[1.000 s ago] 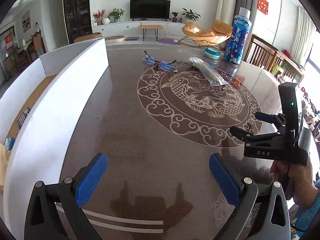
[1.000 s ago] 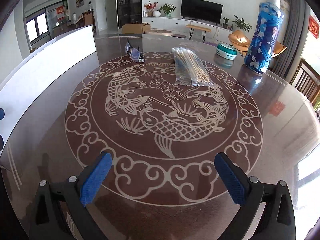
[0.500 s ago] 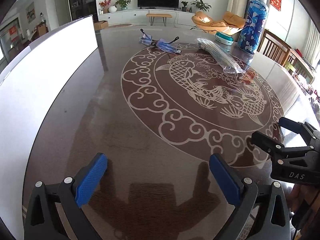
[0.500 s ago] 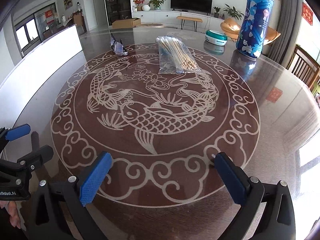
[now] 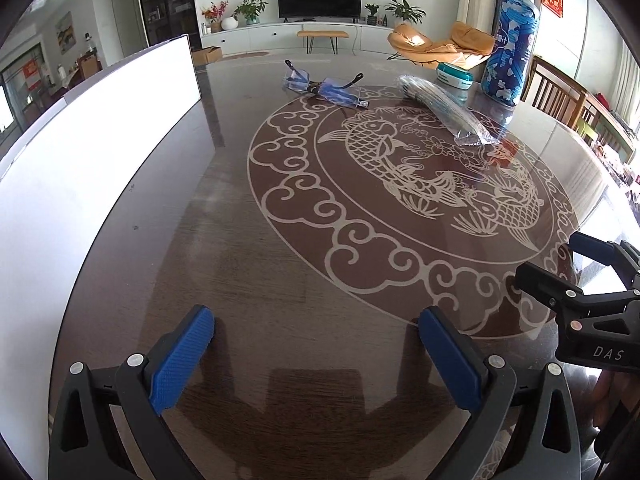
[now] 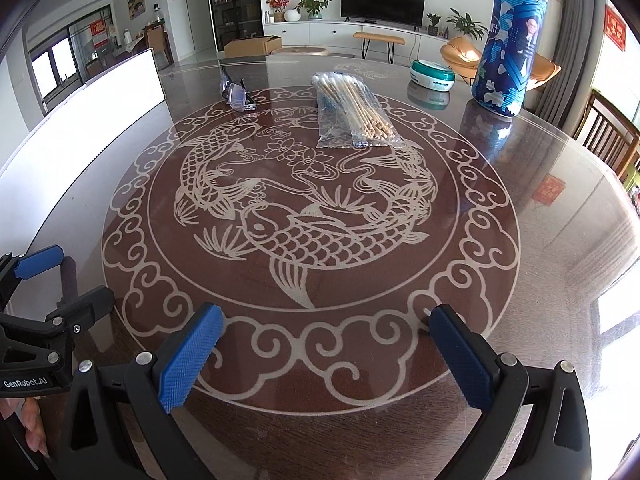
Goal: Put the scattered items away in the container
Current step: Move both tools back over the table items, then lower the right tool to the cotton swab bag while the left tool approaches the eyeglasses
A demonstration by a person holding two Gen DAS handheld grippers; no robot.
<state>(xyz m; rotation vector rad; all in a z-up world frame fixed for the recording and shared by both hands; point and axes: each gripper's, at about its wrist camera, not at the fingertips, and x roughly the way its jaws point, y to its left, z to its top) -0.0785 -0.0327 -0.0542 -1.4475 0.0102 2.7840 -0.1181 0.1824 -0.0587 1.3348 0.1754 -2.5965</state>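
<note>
Both the left gripper (image 5: 316, 350) and the right gripper (image 6: 326, 346) hover over the near edge of the bench (image 6: 560, 208) with jaws wide apart and nothing between them. Taking the carved fish medallion (image 6: 308, 216) as landmark, the glasses (image 6: 236, 94) lie at its far-left rim and the bag of swabs (image 6: 354, 114) on its far part. The white box wall (image 5: 80, 152) stands left of it, the blue canister (image 6: 508, 38) beyond its far right.
</note>
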